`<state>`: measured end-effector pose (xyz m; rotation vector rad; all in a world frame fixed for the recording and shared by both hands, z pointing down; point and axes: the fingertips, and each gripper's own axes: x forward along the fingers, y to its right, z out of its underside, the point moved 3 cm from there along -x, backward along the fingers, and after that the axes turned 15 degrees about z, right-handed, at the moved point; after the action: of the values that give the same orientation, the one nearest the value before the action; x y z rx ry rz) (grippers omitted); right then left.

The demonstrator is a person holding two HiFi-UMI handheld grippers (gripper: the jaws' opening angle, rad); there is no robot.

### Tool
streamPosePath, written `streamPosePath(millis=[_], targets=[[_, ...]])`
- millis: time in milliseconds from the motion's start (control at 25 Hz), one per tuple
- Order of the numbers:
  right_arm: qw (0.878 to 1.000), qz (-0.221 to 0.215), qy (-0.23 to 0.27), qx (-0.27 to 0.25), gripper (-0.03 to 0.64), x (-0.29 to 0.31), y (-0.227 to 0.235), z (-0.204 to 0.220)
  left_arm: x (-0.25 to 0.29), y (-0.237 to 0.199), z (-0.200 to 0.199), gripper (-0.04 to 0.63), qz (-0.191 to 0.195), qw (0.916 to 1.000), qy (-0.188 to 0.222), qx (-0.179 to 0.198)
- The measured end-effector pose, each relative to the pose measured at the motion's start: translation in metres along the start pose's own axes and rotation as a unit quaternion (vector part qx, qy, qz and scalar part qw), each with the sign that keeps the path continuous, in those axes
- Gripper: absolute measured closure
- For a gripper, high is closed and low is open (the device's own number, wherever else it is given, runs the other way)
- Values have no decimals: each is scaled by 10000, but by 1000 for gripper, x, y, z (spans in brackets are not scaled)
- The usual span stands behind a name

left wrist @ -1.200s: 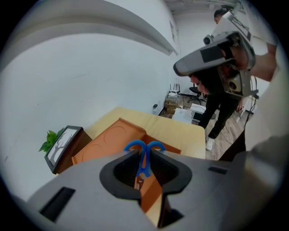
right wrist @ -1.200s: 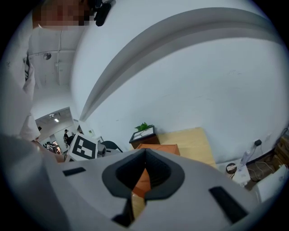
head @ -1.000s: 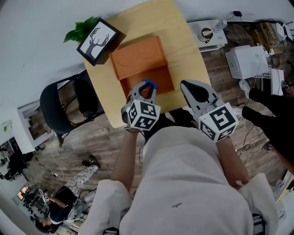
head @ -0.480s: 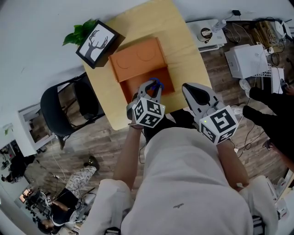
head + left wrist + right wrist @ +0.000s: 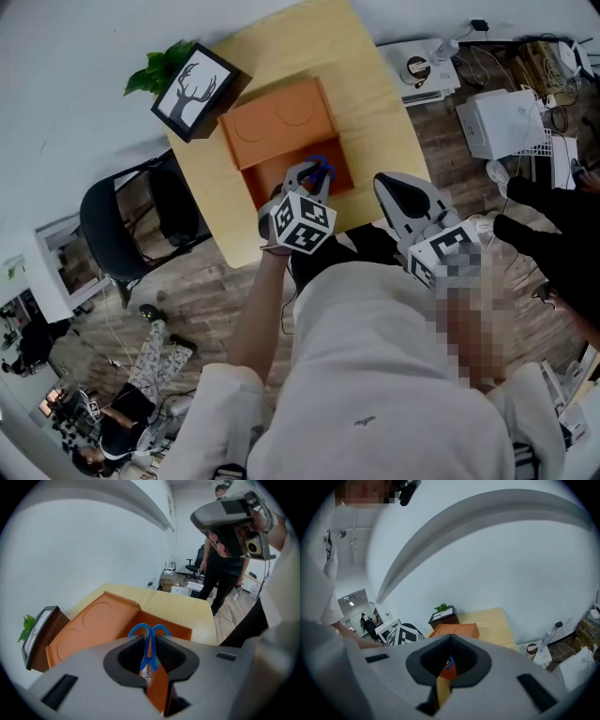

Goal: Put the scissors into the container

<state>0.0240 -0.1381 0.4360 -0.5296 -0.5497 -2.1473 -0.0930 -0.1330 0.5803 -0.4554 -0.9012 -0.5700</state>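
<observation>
Scissors (image 5: 149, 638) with two rounded blue plastic loop handles and a thin metal pivot end are clamped edge-on in the left gripper (image 5: 149, 654). Its black ribbed pads are shut on the shanks, and the loops stick out past the jaw tips. In the head view the scissors (image 5: 320, 169) sit over the open well of the container (image 5: 330, 165); contact with its floor can't be made out. The container is a smooth, matte orange rectangular box. Its flat lid (image 5: 278, 120) is folded back away from the person, with two shallow circles pressed into it, also visible in the left gripper view (image 5: 89, 625). The left gripper (image 5: 309, 174) has a grey moulded shell with a black-and-white marker cube at its rear, and it reaches over the near rim of the box. The right gripper (image 5: 382, 181) hangs off the tabletop edge to the right, well apart from the box. Its jaws are together at the tips with nothing between them, and in its own view only a diamond-shaped hollow shows behind the tips (image 5: 450, 640). The tabletop (image 5: 375, 89) is pale wood with a smooth grain and rounded corners. At the far left corner is a dark-framed picture (image 5: 192, 86) of a deer silhouette, with a leafy green plant (image 5: 148, 67) just behind it. A black chair (image 5: 117, 217) stands on the plank floor beside the tabletop.
</observation>
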Motion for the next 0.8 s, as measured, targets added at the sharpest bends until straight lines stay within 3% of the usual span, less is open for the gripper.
streamPosePath(millis=[800], targets=[[9998, 156, -141, 71, 618, 1, 12, 8, 31, -8, 9, 515, 429, 9985, -341, -72]])
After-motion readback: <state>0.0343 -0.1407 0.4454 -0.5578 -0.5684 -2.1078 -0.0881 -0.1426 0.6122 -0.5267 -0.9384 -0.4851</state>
